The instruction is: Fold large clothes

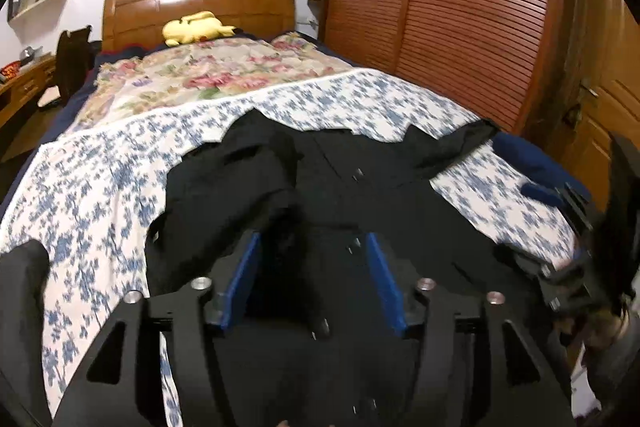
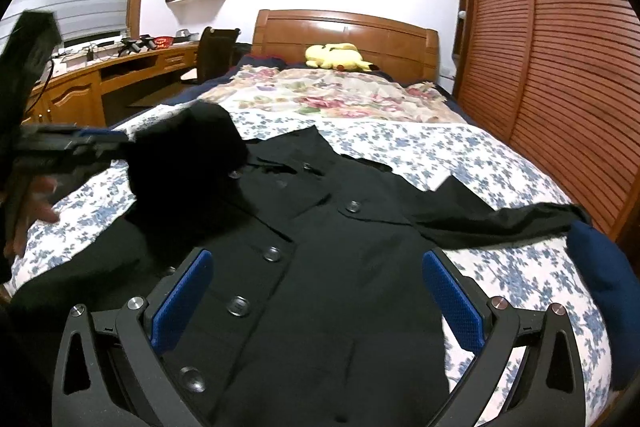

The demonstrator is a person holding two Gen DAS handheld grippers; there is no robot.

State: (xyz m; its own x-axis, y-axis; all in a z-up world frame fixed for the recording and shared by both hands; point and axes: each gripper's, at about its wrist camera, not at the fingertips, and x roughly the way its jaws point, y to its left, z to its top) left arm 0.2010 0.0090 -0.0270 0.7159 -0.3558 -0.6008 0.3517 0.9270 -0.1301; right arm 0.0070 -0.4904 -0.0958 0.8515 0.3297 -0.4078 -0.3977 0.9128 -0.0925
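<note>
A black buttoned coat (image 2: 320, 267) lies face up on the bed, one sleeve (image 2: 500, 219) stretched to the right. My right gripper (image 2: 316, 267) is open, hovering over the coat's button front with nothing between its blue pads (image 2: 452, 299). My left gripper (image 2: 120, 143) comes in from the left in the right wrist view and is shut on the coat's left sleeve (image 2: 188, 155), lifted and bunched over the coat's chest. In the left wrist view the black cloth (image 1: 280, 235) sits between the left gripper's (image 1: 312, 239) blue pads.
The bed has a blue-flowered sheet (image 2: 500, 155) and a rose-patterned blanket (image 2: 328, 95) behind. A yellow plush toy (image 2: 336, 57) lies at the wooden headboard. A dark blue pillow (image 2: 600, 275) is at the right edge. A slatted wardrobe (image 2: 560, 47) stands right, a desk (image 2: 100, 75) left.
</note>
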